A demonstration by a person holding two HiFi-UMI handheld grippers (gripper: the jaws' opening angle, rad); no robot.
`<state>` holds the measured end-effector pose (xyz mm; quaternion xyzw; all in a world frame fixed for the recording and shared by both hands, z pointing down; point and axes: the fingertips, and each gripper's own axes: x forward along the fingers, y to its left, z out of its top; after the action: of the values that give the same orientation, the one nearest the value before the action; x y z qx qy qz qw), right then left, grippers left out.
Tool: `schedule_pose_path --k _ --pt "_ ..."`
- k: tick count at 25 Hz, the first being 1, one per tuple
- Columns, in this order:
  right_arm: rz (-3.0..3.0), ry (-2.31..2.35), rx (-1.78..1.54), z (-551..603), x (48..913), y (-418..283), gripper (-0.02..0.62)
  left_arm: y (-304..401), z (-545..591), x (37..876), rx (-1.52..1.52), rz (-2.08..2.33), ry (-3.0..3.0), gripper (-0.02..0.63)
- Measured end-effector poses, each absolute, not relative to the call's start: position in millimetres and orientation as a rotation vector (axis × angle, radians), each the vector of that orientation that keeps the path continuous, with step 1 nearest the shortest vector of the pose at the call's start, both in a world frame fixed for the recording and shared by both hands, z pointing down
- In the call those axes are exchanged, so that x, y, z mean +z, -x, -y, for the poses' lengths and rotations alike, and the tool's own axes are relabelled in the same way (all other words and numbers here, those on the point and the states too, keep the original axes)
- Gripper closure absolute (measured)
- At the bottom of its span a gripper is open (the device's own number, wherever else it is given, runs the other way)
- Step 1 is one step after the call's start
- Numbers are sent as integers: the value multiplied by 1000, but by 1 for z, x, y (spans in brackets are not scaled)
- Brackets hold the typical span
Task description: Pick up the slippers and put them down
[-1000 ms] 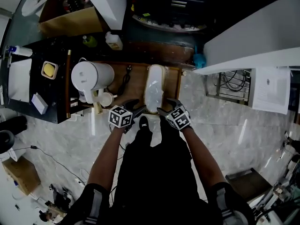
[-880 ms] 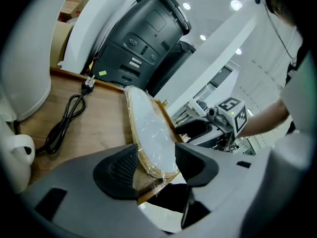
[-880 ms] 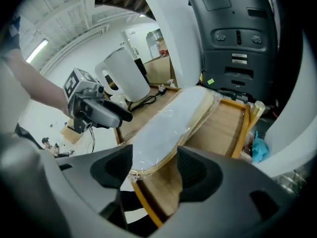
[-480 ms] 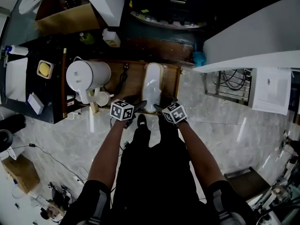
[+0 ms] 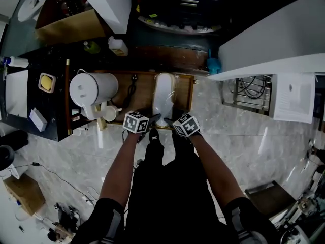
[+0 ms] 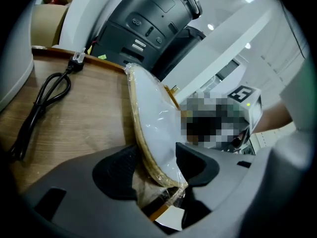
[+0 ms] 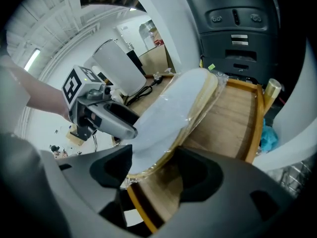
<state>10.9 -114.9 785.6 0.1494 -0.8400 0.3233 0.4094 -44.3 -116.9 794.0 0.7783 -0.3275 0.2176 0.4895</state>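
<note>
A pair of white slippers (image 5: 163, 93) with a tan sole edge, wrapped in clear plastic, lies lengthwise on a wooden table (image 5: 144, 83). My left gripper (image 5: 154, 120) and right gripper (image 5: 169, 121) meet at the slippers' near end. In the left gripper view that end (image 6: 153, 128) lies between the jaws of the left gripper (image 6: 156, 170), which have just been opening. In the right gripper view the slippers (image 7: 173, 113) reach in between the wide jaws of the right gripper (image 7: 153, 170), which have also just been opening. Neither pair of pads presses on the pack.
A white jug (image 5: 89, 88) and a mug (image 5: 109, 112) stand at the table's left, with a black cable (image 5: 133, 85) beside the slippers. A black machine (image 6: 148, 19) rises behind the table. A blue cloth (image 5: 214, 65) lies at the far right corner. Marble floor surrounds it.
Both grippers have sunk toward the table at the slippers' near end, and their marker cubes have drawn closer together. The slippers rest where they were.
</note>
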Motion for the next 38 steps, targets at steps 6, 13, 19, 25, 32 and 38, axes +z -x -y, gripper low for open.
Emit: schedule_pose_path --k 6,13,19,25,32,38 --pt "2114 -377 818 113 784 -10 319 42 117 792 479 810 -1861 367" --pt "2133 -421 777 115 771 -15 319 37 117 777 457 828 -1893 367" --pt "2187 -444 711 109 752 -15 319 37 110 761 440 855 -1949 367" --pt "2246 -470 647 94 723 -14 319 39 94 732 400 903 -2008 367" --pt "2275 -476 641 74 702 -13 319 40 74 708 369 901 -2050 367" --pt "2312 -497 620 62 676 -12 319 43 62 682 341 912 -2092 367"
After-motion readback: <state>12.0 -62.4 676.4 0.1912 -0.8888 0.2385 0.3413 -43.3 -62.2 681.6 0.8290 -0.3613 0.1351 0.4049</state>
